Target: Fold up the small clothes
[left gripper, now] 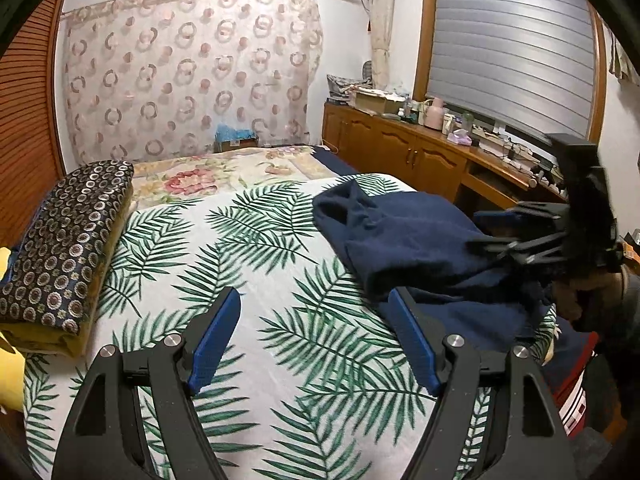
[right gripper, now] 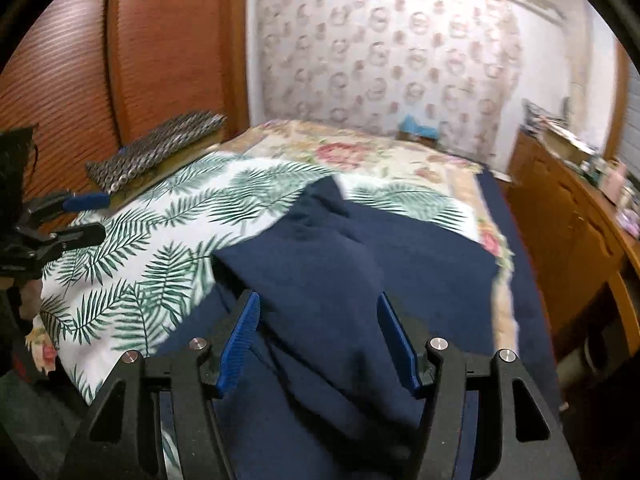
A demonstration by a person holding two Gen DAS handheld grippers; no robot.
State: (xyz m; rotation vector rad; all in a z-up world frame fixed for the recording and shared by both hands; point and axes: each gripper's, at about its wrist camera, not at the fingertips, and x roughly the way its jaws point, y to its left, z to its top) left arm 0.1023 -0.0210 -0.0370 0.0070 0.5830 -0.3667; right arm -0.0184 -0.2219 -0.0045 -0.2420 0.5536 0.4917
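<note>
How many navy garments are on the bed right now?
1 that I can tell: a crumpled navy garment on the leaf-print sheet, at the right side of the bed, lying between the right gripper's open fingers. Its folds could hide another piece.

Navy garment: soft matt knit cloth, creased. Palm-leaf sheet, beneath the garment: smooth matt printed cotton-like cloth. Folded blanket, at the sheet's left edge: woven cloth with a slight sheen, ring-patterned. Left gripper: matt black plastic frame, bright metal pivot pins; fingers faced with blue, finely ribbed pads. Right gripper: same finish. Cabinet, right of the sheet: glossy varnished wood. Louvred door, behind the blanket: ribbed wood.
</note>
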